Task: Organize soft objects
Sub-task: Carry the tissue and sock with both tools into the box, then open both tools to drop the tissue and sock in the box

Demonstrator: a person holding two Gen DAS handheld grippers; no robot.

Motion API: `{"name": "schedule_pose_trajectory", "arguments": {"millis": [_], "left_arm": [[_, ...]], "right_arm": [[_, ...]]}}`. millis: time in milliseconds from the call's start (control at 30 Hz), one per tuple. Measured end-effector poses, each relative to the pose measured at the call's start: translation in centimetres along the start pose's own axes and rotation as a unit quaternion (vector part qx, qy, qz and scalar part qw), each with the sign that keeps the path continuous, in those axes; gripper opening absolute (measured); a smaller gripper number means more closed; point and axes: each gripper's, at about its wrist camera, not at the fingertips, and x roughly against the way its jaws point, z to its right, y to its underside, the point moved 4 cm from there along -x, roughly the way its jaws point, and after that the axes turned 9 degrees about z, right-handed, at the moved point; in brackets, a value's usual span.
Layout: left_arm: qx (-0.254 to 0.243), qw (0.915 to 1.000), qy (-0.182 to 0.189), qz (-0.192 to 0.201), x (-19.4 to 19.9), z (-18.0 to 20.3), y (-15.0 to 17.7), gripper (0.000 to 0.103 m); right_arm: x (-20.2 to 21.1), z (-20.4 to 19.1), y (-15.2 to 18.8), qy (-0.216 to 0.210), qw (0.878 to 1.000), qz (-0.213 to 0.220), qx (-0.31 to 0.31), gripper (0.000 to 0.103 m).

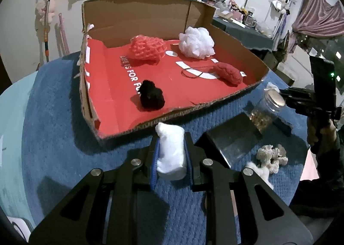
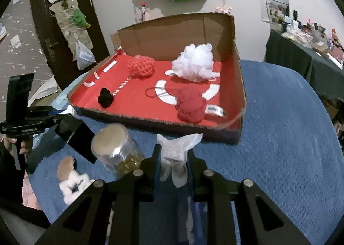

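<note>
left wrist view: left gripper (image 1: 171,154) clenched on white cotton wad (image 1: 171,152), low centre, just short of cardboard box (image 1: 253,56), likely headed in.
box contents: black pompom (image 1: 151,95), white pouf (image 1: 196,42).
right wrist view: right gripper (image 2: 173,159) clamped on white gauze (image 2: 177,148), bottom centre, near box front wall.
leftovers: jar (image 2: 115,150) on blue-covered bench (image 2: 279,137), hard item, probably stays out.
</note>
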Motion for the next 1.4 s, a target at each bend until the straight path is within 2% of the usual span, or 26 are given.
{"name": "schedule_pose_trajectory", "arguments": {"millis": [667,1000,1400], "left_arm": [[-0.021,0.9991,0.038,0.004,-2.3,1.7,-4.5,0.019],[-0.028,0.9994,0.012,-0.013,-5.7,1.1,-7.7,0.019],[-0.037,0.9958,-0.031,-0.078,-11.5,-1.2,-9.5,0.019]], "right_arm": [[-3.2,-1.4,-5.7,-0.058,0.998,0.002,0.013,0.022],[-8.1,-0.6,-8.8,-0.039,0.999,-0.028,0.022,0.022],[-14.2,1.5,-9.3,-0.004,0.995,-0.103,0.007,0.022]]}}
